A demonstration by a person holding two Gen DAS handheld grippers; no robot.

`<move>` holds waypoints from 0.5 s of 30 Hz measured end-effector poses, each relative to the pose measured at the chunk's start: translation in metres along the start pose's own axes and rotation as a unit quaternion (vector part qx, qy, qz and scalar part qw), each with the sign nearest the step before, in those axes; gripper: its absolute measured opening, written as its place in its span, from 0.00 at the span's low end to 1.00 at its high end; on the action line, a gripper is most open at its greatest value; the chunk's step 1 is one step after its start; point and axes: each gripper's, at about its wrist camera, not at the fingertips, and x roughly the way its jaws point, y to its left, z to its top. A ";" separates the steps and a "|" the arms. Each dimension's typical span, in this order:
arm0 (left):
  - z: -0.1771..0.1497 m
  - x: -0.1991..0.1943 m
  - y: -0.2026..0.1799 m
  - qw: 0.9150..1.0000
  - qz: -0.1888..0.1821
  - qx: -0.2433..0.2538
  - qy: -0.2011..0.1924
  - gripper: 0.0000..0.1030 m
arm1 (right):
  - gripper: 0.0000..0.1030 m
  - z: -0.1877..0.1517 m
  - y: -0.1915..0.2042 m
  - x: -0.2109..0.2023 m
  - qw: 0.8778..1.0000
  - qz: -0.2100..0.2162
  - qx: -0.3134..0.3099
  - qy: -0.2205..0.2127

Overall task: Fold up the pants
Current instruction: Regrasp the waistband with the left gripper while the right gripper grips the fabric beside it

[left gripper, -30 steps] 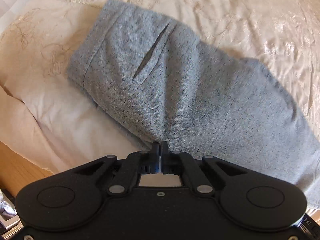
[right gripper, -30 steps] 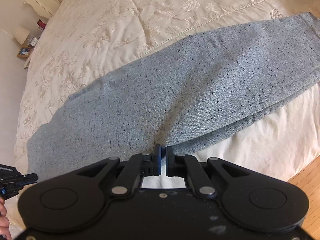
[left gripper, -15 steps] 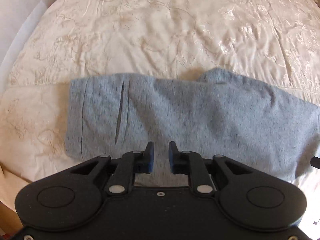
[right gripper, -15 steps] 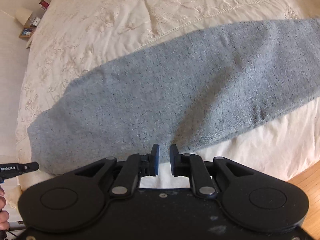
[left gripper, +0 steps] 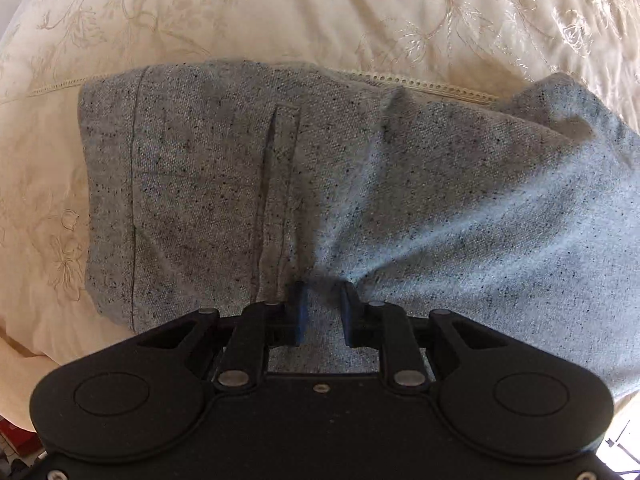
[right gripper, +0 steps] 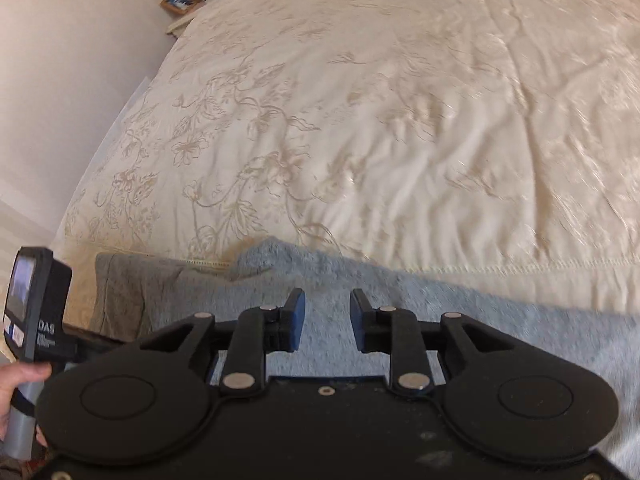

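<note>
Now your left gripper (left gripper: 322, 307) stands apart over the gray pants (left gripper: 400, 200); your right gripper (right gripper: 327, 320) is opening, nothing held.

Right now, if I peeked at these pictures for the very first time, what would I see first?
First you'd spot the speckled grey pants lying flat across the cream flowered bedspread, waistband end at the left. Next, the black left gripper low in its view, fingers apart, tips down on the cloth beside the pocket slit. The right gripper is opening above the pants, with nothing between its fingers.
</note>
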 end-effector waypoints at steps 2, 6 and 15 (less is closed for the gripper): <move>0.002 0.002 0.005 1.000 -0.009 -0.012 0.006 0.27 | 0.30 0.017 0.010 0.019 1.000 0.004 -0.021 0.002; 0.002 0.006 0.016 0.999 -0.029 -0.029 0.008 0.27 | 0.31 0.044 0.024 0.049 0.999 0.022 -0.040 0.003; -0.003 0.011 0.051 0.997 -0.067 -0.046 0.001 0.27 | 0.34 0.022 0.039 0.097 0.990 0.059 -0.044 0.117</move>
